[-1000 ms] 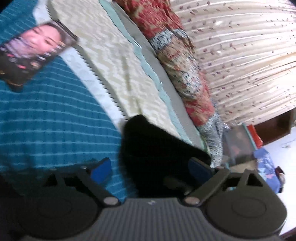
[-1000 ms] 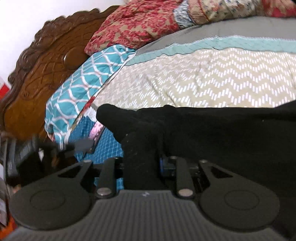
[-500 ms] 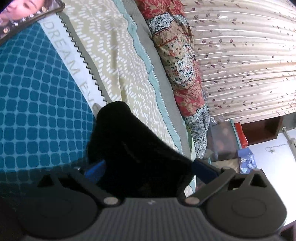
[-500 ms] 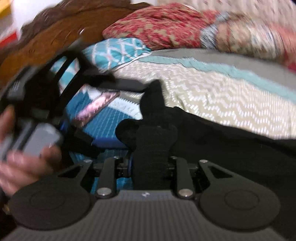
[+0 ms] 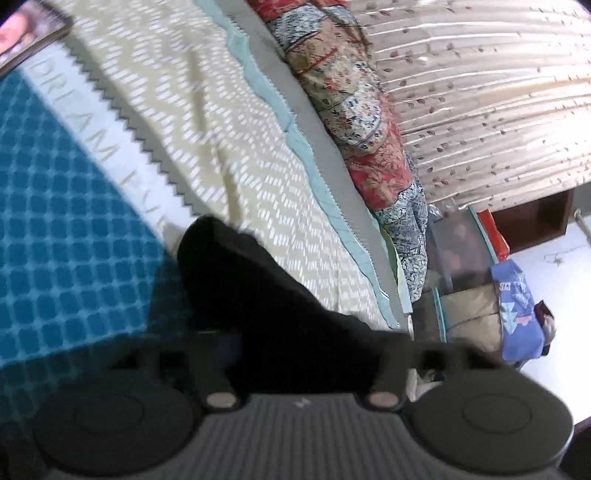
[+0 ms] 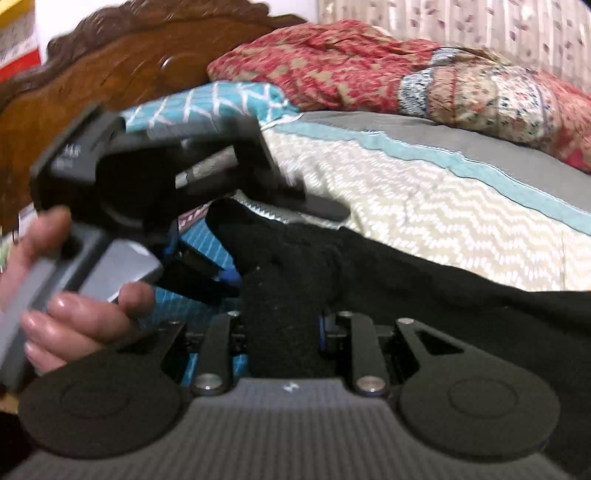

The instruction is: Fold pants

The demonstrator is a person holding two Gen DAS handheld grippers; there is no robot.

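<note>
Two grippers work the same end of the black pants (image 6: 424,280), which lie across the patterned bedspread (image 6: 424,206) of a bed with a carved wooden headboard (image 6: 110,77). At the far left of the right wrist view, a hand (image 6: 74,299) grips the grey handle of the left gripper (image 6: 236,258), reaching in over the teal checked part of the cover. Its jaws have just been closing, and from its own camera black cloth fills the space between the drawn-in fingers, so it looks clamped on the pants, though blur hides the pads themselves. Just to the right of it, the right gripper (image 6: 284,328) is pinched tight on a bunched fold of the same cloth, which stands up between its fingers. From there the pants stretch away rightward over the zigzag cover. Beyond them, along the far edge of the bed, lies a rumpled red floral quilt (image 6: 406,70), with a pale leaf-print curtain (image 6: 480,26) behind it.
</note>
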